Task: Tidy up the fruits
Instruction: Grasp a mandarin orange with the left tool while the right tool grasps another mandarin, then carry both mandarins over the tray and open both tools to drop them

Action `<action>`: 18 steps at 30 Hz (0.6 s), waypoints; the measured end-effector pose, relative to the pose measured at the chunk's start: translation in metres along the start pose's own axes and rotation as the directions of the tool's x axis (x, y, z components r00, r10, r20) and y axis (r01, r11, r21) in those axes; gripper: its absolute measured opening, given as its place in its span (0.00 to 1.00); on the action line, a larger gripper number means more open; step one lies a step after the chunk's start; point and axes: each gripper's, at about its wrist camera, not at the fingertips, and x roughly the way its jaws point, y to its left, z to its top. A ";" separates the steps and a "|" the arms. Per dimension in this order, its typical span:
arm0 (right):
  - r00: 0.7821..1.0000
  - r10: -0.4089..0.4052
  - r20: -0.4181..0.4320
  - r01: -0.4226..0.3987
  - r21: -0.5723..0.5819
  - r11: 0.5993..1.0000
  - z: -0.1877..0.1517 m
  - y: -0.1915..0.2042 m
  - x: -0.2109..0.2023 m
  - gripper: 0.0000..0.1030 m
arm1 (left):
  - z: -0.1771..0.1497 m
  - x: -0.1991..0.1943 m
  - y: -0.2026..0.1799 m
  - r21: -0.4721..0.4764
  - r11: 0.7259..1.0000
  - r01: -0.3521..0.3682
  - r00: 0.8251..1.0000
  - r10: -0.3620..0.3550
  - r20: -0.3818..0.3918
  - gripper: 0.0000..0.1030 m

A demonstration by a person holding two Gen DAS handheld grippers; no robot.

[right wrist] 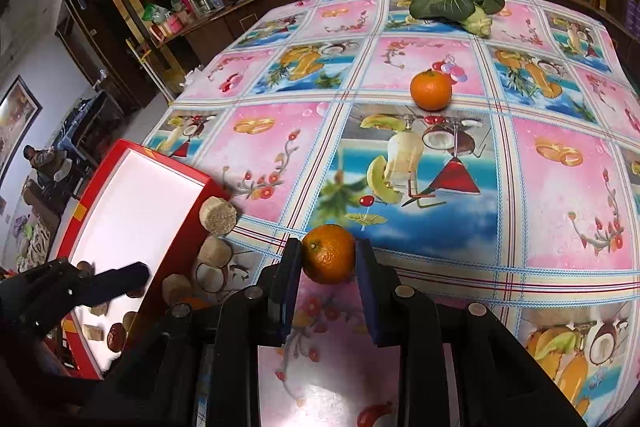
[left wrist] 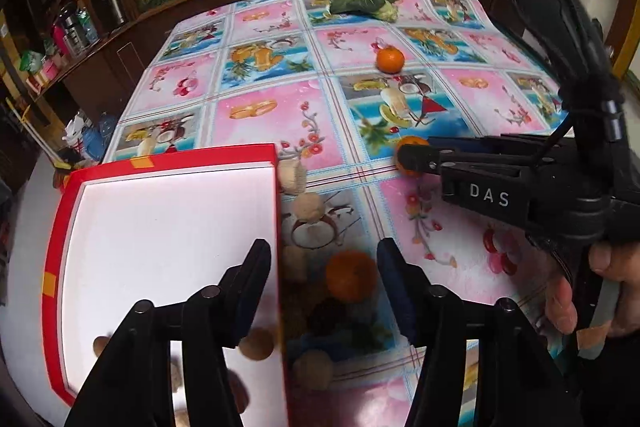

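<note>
several small brown fruits (right wrist: 116, 335) in red tray (right wrist: 96, 203)

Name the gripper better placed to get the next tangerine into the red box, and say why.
Right. The right gripper is already clamped on a tangerine, ready to carry to the red box. The left gripper is open and empty, straddling the box's edge above another tangerine on the tablecloth.

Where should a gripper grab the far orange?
Across the far orange's round middle, coming from above. It sits alone on the tablecloth with bare space all round and its stem up, so pads can close on opposite sides.
</note>
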 end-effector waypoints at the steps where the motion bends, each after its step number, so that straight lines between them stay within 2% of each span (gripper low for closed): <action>1: 1.000 0.001 0.000 -0.001 0.003 1.000 -0.001 -0.001 -0.001 0.27 | -0.002 -0.003 0.003 -0.006 1.000 0.002 1.000 -0.002 0.004 0.60; 5: 1.000 0.016 -0.013 -0.015 0.013 1.000 -0.001 -0.003 -0.001 0.27 | -0.001 -0.002 -0.001 0.013 1.000 0.003 1.000 -0.003 -0.011 0.60; 8: 1.000 0.025 -0.007 -0.025 0.012 1.000 -0.002 -0.003 -0.004 0.27 | 0.004 0.007 -0.014 0.069 0.997 -0.026 0.999 0.028 -0.026 0.59; 9: 1.000 0.027 -0.007 -0.027 0.012 1.000 -0.002 -0.003 -0.004 0.27 | 0.005 0.013 -0.018 0.076 0.996 -0.045 0.998 0.049 -0.046 0.56; 11: 1.000 0.029 -0.008 -0.028 0.013 1.000 -0.002 -0.004 -0.004 0.27 | 0.005 0.023 -0.019 0.072 0.996 -0.053 0.995 0.059 -0.075 0.41; 13: 1.000 0.030 -0.010 -0.030 0.013 0.999 -0.003 -0.003 -0.004 0.27 | 0.003 0.027 -0.023 0.073 0.996 -0.044 0.996 0.049 -0.073 0.41; 16: 0.999 0.035 -0.007 -0.035 0.014 0.999 -0.004 -0.003 -0.005 0.27 | -0.001 0.025 -0.031 0.099 0.993 -0.067 0.996 0.072 -0.046 0.41; 18: 0.999 0.044 -0.008 -0.044 0.015 0.999 -0.003 -0.003 -0.004 0.27 | -0.006 0.029 -0.037 0.119 0.990 -0.074 0.995 0.081 -0.055 0.35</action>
